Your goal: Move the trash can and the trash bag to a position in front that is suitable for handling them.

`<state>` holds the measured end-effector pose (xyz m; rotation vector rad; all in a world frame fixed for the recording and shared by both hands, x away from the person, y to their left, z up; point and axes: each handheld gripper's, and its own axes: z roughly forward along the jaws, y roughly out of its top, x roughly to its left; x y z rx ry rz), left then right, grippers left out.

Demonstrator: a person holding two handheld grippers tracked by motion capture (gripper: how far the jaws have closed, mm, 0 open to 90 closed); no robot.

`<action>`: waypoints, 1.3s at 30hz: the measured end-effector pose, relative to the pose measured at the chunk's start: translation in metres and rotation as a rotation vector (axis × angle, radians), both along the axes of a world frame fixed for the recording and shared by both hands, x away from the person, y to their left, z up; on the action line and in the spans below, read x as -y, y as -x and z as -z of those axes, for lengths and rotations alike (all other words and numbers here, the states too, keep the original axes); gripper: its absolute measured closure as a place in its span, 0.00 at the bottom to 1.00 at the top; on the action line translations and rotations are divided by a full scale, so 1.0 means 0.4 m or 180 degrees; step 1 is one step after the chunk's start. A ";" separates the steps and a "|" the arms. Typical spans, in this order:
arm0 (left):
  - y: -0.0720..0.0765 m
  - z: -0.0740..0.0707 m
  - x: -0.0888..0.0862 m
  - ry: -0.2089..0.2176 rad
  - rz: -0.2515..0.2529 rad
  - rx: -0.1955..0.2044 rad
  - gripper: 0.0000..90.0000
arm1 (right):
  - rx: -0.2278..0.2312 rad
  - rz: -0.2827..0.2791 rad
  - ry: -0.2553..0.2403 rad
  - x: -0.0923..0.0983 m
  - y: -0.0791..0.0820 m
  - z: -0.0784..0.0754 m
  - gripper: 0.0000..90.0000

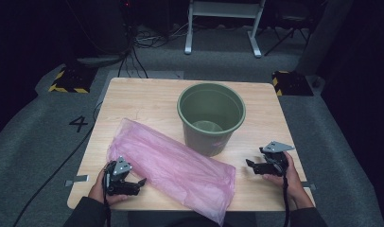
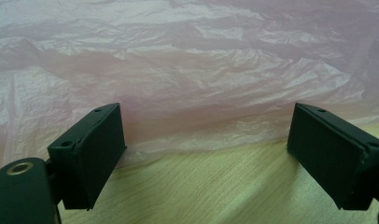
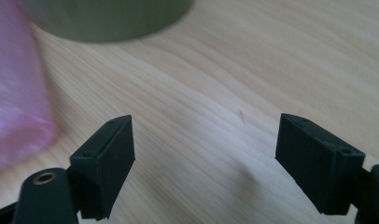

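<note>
Across the table's (image 1: 147, 94) near half lay the pink bag (image 1: 173, 165), beside the green bin (image 1: 211, 116); your left gripper (image 1: 139, 182) and right gripper (image 1: 250, 164) gaped wide, holding nothing. You needed to pinch just the bag's edge.

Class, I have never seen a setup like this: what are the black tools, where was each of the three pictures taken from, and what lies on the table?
A person sits at a light wooden table with a hand-held two-jaw black gripper in each hand. The high view looks down from above; the other two come from cameras riding on each gripper, looking along its jaws. On the table lie a crinkled pink plastic bag and an upright green plastic bucket. The left gripper faces the bag's edge, jaws open. The right gripper is open over bare wood. Nothing is held.
</note>
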<state>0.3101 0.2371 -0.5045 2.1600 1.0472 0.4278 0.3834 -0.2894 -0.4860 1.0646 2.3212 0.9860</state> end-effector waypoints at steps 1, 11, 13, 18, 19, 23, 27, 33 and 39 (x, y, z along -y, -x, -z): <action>0.000 0.000 0.000 0.0000 0.0000 0.0000 0.12 | 0.0029 -0.0020 -0.0034 -0.007 0.003 -0.009 0.23; -0.001 0.000 0.000 -0.0011 -0.0002 0.0009 0.12 | 0.0325 -0.0242 -0.0310 -0.078 0.003 -0.083 0.29; 0.000 0.000 0.001 0.0000 -0.0011 0.0002 0.12 | 0.0363 -0.0283 -0.0330 -0.089 0.001 -0.091 0.30; -0.001 0.000 0.000 -0.0005 -0.0006 0.0007 0.12 | 0.0433 -0.0340 -0.0373 -0.109 -0.004 -0.112 0.29; -0.001 0.000 0.000 -0.0007 -0.0003 0.0007 0.12 | 0.0450 -0.0353 -0.0366 -0.114 -0.006 -0.115 0.28; -0.001 0.000 0.000 -0.0008 -0.0003 0.0007 0.12 | 0.0471 -0.0373 -0.0400 -0.132 -0.009 -0.122 0.26; 0.000 0.000 0.001 0.0000 -0.0012 0.0002 0.12 | 0.0517 -0.0416 -0.0430 -0.173 -0.010 -0.127 0.21; 0.000 0.000 0.001 0.0000 -0.0010 0.0003 0.12 | 0.0529 -0.0382 -0.0506 -0.217 -0.020 -0.121 0.19; 0.000 0.000 0.001 0.0002 -0.0012 0.0001 0.12 | 0.0611 -0.0046 -0.0631 -0.249 -0.028 -0.105 0.16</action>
